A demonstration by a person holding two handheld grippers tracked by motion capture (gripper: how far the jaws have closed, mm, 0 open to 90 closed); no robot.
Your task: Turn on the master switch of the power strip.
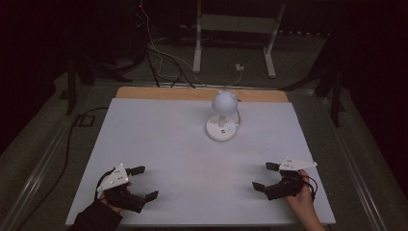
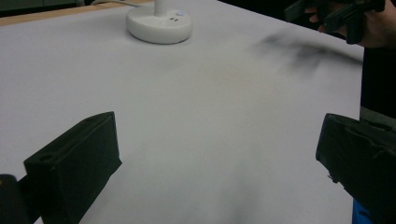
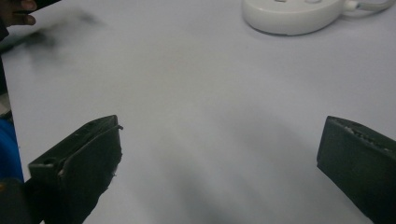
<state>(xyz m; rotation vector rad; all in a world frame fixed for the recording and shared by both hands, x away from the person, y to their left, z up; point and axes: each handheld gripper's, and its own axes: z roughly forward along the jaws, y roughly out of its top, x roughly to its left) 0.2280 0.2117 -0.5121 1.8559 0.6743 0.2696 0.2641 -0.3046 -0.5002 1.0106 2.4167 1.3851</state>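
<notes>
A small white desk lamp (image 1: pixel 223 113) with a round base and a ball-shaped head stands on the white table (image 1: pixel 173 144), toward the back and a little right of centre. Its base (image 2: pixel 159 25) appears at the top of the left gripper view, and the same base (image 3: pixel 293 15) at the top of the right gripper view. My left gripper (image 1: pixel 144 183) rests near the front left corner, open and holding nothing. My right gripper (image 1: pixel 264 176) rests near the front right, open too, with bare table between its jaws. Both point inward toward the middle.
A white cable (image 1: pixel 237 117) leaves the lamp base toward the back. A wooden strip (image 1: pixel 192 94) runs along the table's far edge. Beyond it, on the dark floor, lie loose cables (image 1: pixel 163 57) and white stand legs (image 1: pixel 197 43). The room is dim.
</notes>
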